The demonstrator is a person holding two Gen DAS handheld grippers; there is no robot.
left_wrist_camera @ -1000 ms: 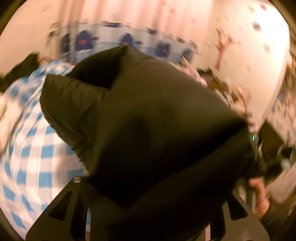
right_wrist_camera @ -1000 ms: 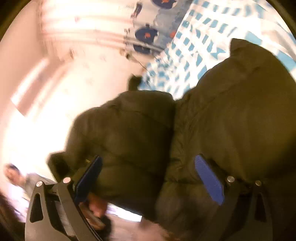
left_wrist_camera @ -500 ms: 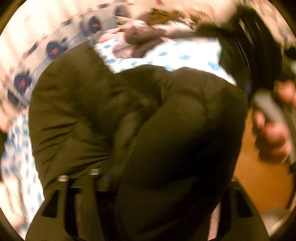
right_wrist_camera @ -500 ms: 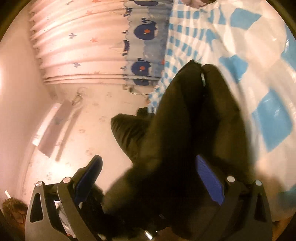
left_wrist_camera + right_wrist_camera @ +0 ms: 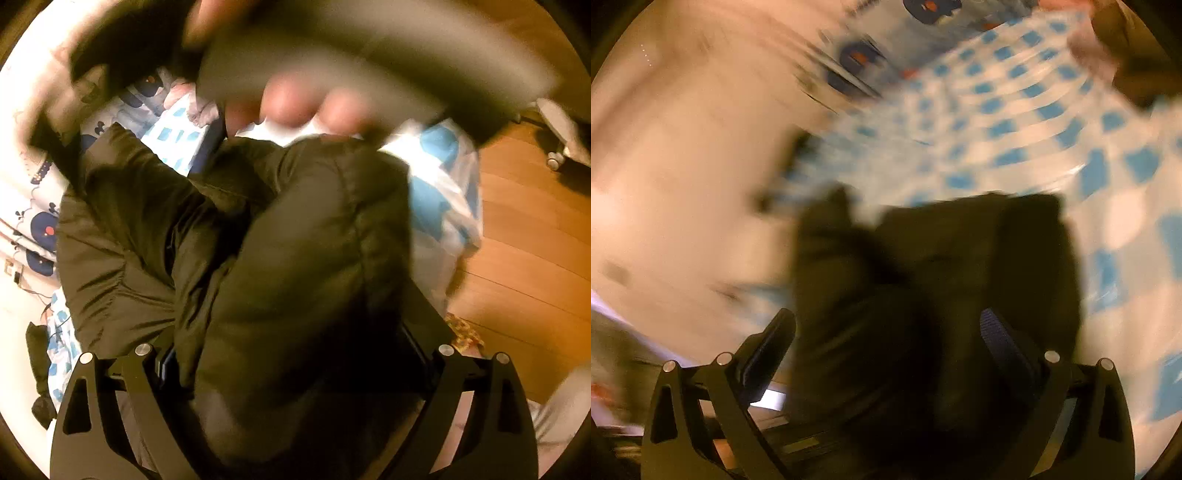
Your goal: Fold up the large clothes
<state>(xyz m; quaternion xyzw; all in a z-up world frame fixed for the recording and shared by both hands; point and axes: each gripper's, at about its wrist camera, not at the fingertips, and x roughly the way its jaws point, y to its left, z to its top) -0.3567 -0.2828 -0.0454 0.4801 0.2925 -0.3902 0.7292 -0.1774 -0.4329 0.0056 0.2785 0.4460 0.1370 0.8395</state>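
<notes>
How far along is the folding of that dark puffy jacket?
Partly done: the jacket lies bunched, doubled over on the blue checked bedspread. In hand: the left gripper has just been opening, padding still between its jaws; the right gripper straddles another fold. Left: flattening and neatening.

Quilted dark jacket (image 5: 295, 258) of smooth synthetic cloth with a faint sheen, stitched in puffy panels; blue-and-white checked bedsheet (image 5: 1052, 122) of soft matt cloth; floor (image 5: 528, 240) of glossy wooden planks; left gripper (image 5: 295, 354) of matt black plastic with shiny metal screws; right gripper (image 5: 886, 332) pads of ribbed blue rubbery stuff
</notes>
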